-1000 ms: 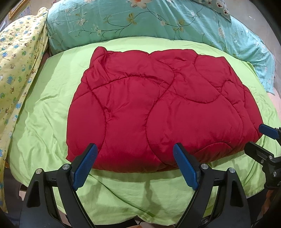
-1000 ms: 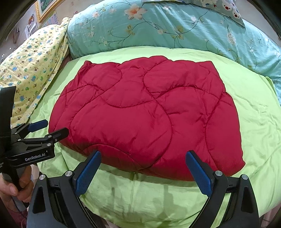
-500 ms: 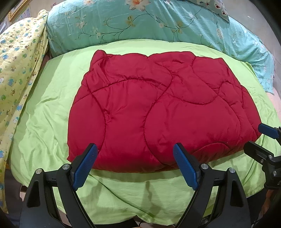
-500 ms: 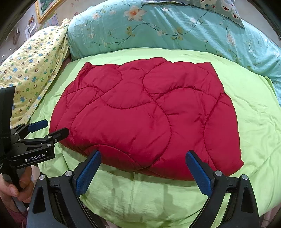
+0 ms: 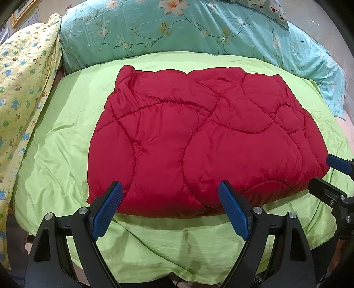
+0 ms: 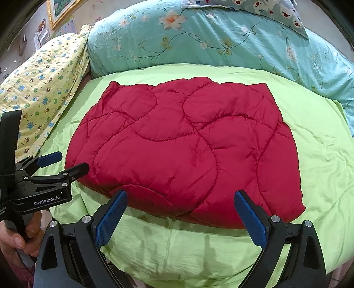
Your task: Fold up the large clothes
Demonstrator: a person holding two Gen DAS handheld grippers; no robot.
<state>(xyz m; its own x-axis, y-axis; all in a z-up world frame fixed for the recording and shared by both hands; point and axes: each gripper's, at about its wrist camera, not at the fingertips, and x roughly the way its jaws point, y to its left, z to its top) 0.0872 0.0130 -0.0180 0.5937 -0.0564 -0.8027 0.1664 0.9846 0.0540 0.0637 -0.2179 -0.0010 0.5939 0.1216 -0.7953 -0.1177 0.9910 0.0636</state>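
Note:
A red quilted padded garment (image 5: pixel 199 141) lies folded into a rough rectangle on a lime-green sheet (image 5: pixel 57 155); it also shows in the right wrist view (image 6: pixel 188 152). My left gripper (image 5: pixel 170 199) is open and empty, its blue pads just short of the garment's near edge. My right gripper (image 6: pixel 180 208) is open and empty, also at the near edge. Each gripper shows in the other's view: the right one at the garment's right corner (image 5: pixel 329 175), the left one at its left corner (image 6: pixel 64 161).
A teal floral duvet (image 5: pixel 188 31) is piled along the far side of the bed. A yellow patterned blanket (image 5: pixel 20 88) lies at the left. The green sheet hangs over the bed's near edge (image 6: pixel 199 261). A framed picture (image 6: pixel 59 11) hangs on the far wall.
Both grippers have drawn back and up slightly, so the garment sits a little farther off in both views. The garment itself has not moved.

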